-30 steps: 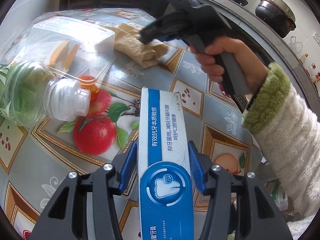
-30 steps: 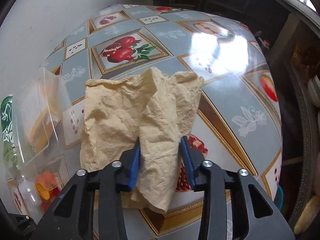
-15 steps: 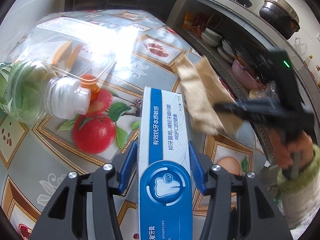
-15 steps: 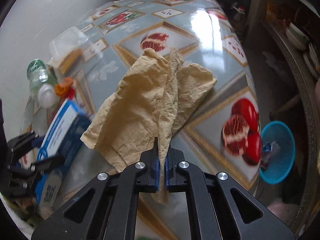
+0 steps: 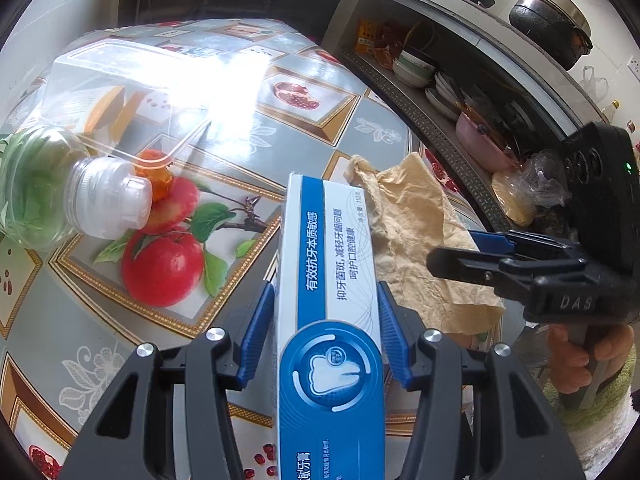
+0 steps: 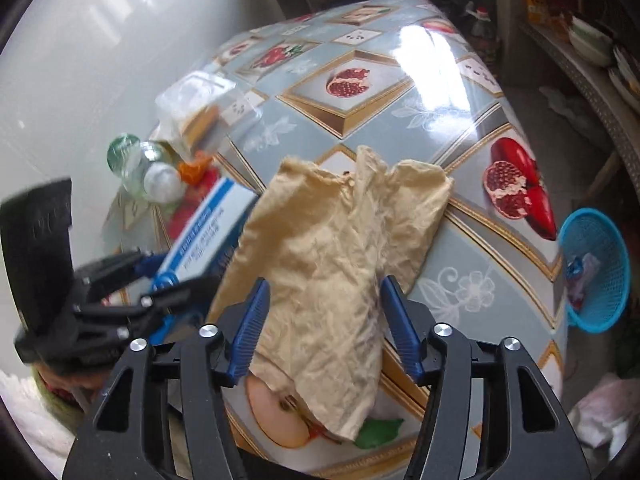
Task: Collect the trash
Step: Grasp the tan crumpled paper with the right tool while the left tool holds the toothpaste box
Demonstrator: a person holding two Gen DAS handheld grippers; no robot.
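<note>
On the fruit-patterned table (image 5: 80, 320), the bottle (image 5: 52, 188) and clear plastic box (image 5: 120, 80) lie uncollected at the left, while the left gripper (image 5: 326, 336) clamps the toothpaste box (image 5: 332, 280) above the tabletop. The right gripper (image 6: 326, 326) is opening, its pads clear of the tan paper (image 6: 332, 264) between them, near the table edge. The blue basket (image 6: 596, 268), on the floor at the right, seems to hold only a few scraps, so most collecting looks undone.

Box (image 5: 332, 320) bottom cut off by frame edge; paper (image 5: 416, 240) partly hidden behind it; basket (image 6: 592, 268) contents too small to tell.
</note>
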